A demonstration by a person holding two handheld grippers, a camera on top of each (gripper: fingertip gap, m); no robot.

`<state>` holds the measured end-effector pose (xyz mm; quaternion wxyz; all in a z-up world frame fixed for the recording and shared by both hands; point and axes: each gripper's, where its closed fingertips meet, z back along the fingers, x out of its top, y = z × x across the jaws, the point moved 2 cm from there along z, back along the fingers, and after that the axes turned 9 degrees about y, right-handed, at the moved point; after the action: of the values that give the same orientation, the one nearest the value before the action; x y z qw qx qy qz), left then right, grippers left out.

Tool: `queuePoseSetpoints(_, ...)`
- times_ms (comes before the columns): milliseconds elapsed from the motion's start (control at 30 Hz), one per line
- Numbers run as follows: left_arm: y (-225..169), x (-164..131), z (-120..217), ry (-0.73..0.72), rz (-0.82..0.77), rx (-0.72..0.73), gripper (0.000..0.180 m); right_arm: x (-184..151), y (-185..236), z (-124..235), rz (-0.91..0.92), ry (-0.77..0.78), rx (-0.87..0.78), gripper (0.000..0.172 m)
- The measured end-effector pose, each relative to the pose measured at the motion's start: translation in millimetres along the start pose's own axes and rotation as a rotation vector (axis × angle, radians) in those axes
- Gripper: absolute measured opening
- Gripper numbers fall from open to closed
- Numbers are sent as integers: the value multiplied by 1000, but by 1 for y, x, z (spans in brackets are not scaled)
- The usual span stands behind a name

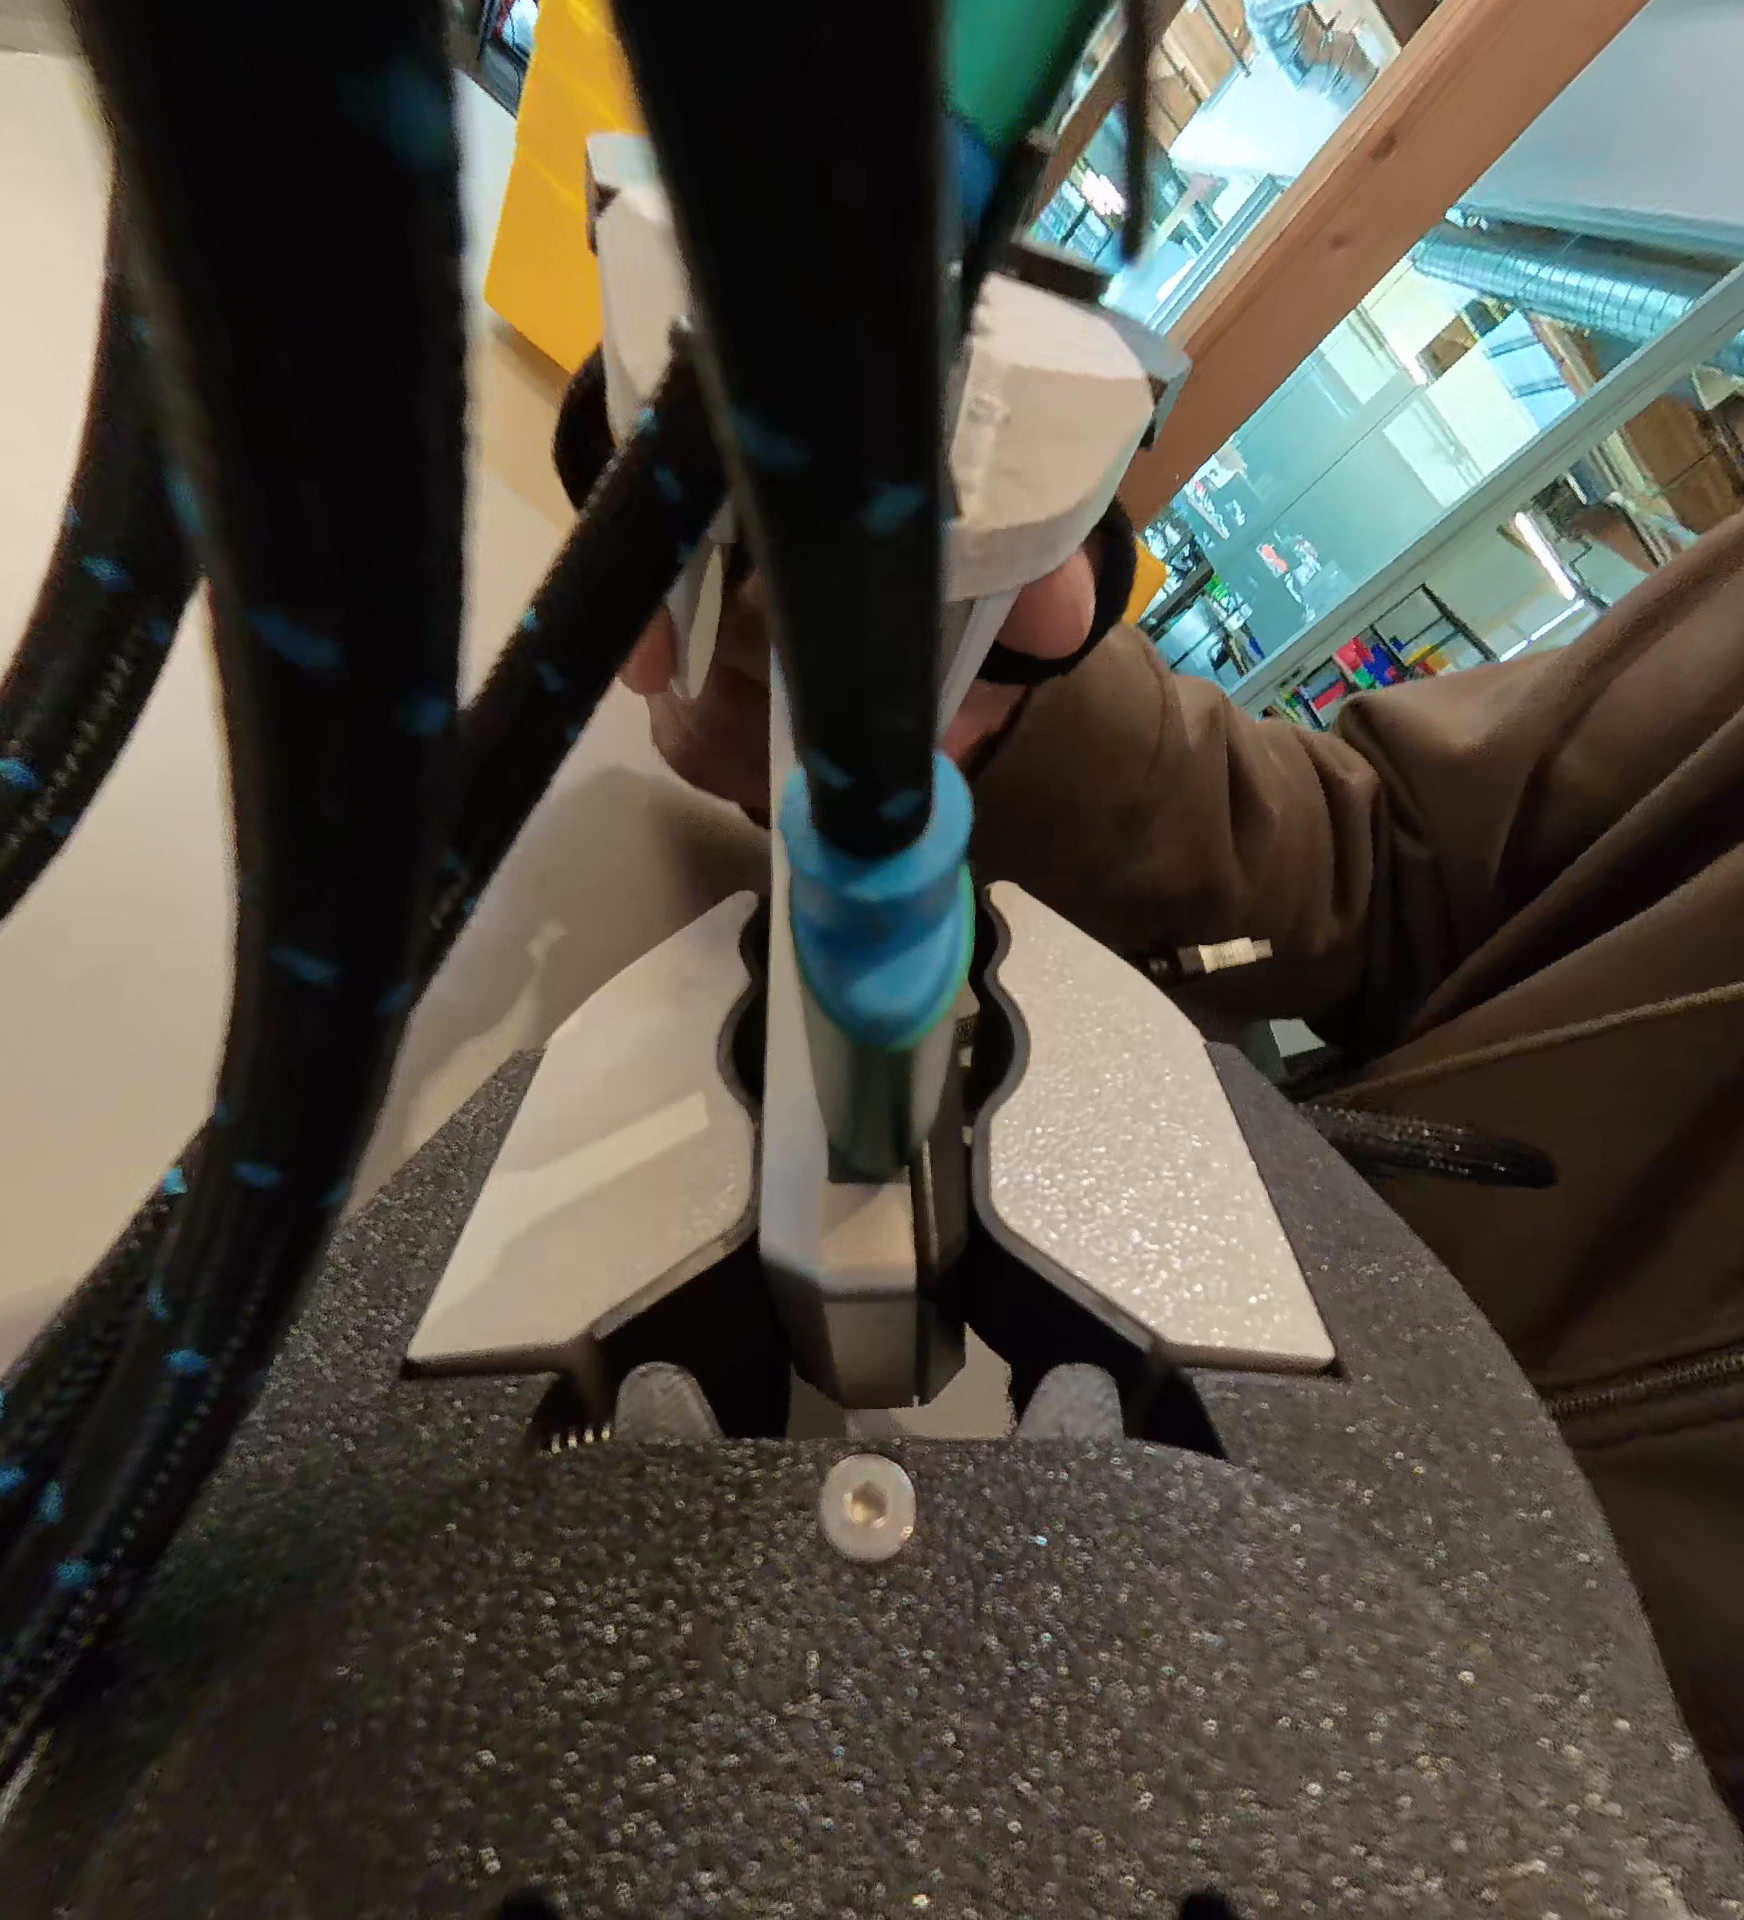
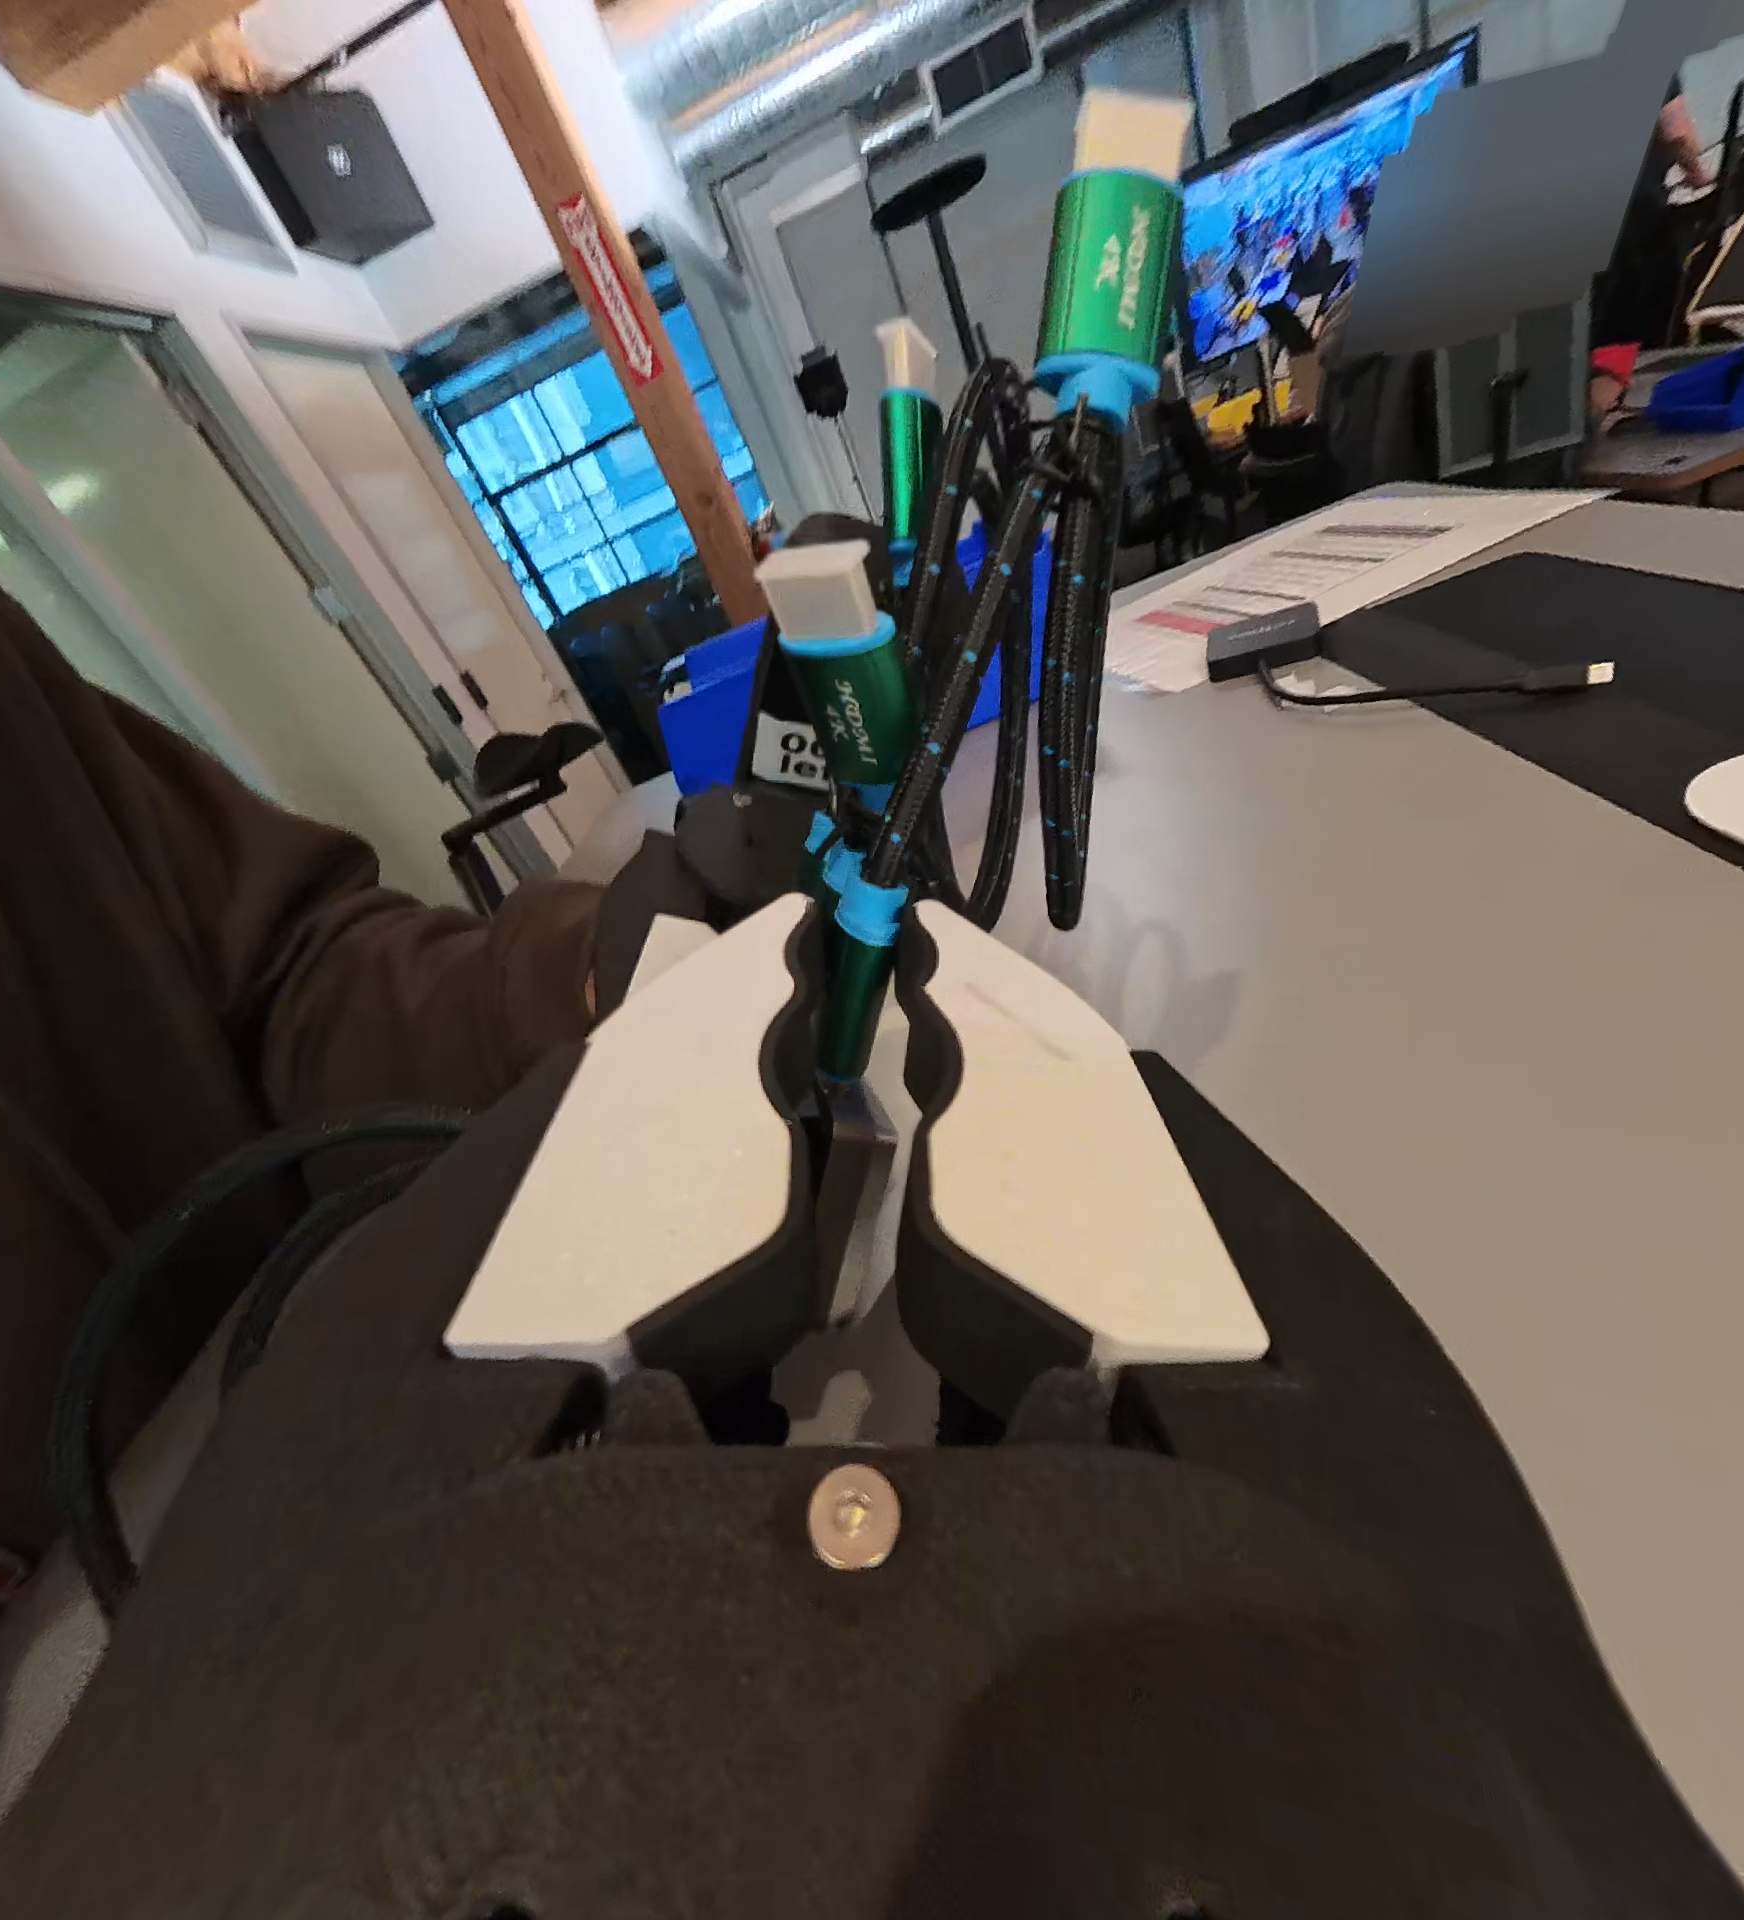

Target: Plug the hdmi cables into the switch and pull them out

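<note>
Raised above the grey table (image 2: 1367, 1039): a bundle of black braided cables (image 2: 1065, 665), gripped at both ends. Right hand-held gripper (image 2: 860, 997) clamped on a green plug (image 2: 852, 1003); left hand-held gripper (image 1: 873, 997) closed around another, blue-collared plug (image 1: 873, 935), seemingly pinned to keep the loops hanging free. Small adapter (image 2: 1263, 639) lying beyond.

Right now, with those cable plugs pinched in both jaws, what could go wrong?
1. The right gripper pinches only one green plug; the loose black braided cables hanging above could tug it askew.
2. In the left gripper, a plug with a blue collar sits between the jaws; cable loops crowd its camera, so they may snag.
</note>
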<state>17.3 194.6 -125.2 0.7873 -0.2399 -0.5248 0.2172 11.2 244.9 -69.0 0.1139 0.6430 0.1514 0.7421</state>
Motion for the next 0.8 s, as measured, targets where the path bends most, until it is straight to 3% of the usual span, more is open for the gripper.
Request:
queuePoseSetpoints(300,-9,-9,-2,56,-27,-54,36,-7,13,3,-52,8,163,11)
queuePoseSetpoints(800,-18,-19,-10,150,-16,-121,37,-14,17,11,54,63,146,13)
